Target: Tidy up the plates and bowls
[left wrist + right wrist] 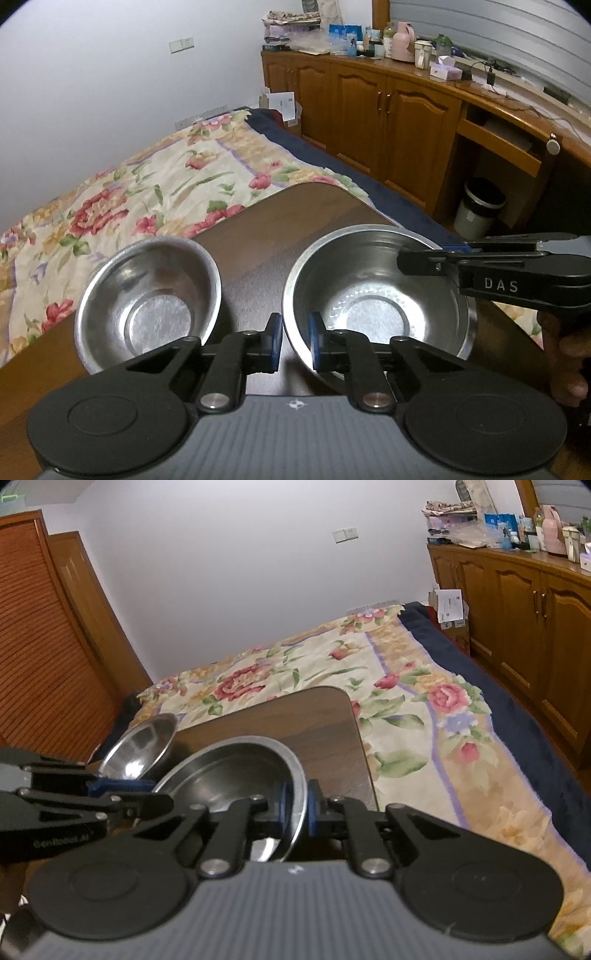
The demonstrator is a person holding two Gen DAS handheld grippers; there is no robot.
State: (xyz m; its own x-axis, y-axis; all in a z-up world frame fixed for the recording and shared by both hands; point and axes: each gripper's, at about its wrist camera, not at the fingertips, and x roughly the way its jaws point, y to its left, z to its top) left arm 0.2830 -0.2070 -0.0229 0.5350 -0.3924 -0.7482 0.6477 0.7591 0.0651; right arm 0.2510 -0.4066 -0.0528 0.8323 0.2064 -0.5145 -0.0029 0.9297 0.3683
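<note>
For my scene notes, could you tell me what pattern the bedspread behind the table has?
The bedspread is cream with red and pink flowers and green leaves, clearest in the right wrist view.

Left wrist view close over table (258, 236), facing bed (147, 184), right likewise, sharing both bowls (376, 295).

A home bedroom: a bed (369, 686) with a floral quilt (147, 192) fills the middle, wooden cabinets (388, 110) beside it, a louvred wardrobe (40, 657) opposite them.
</note>
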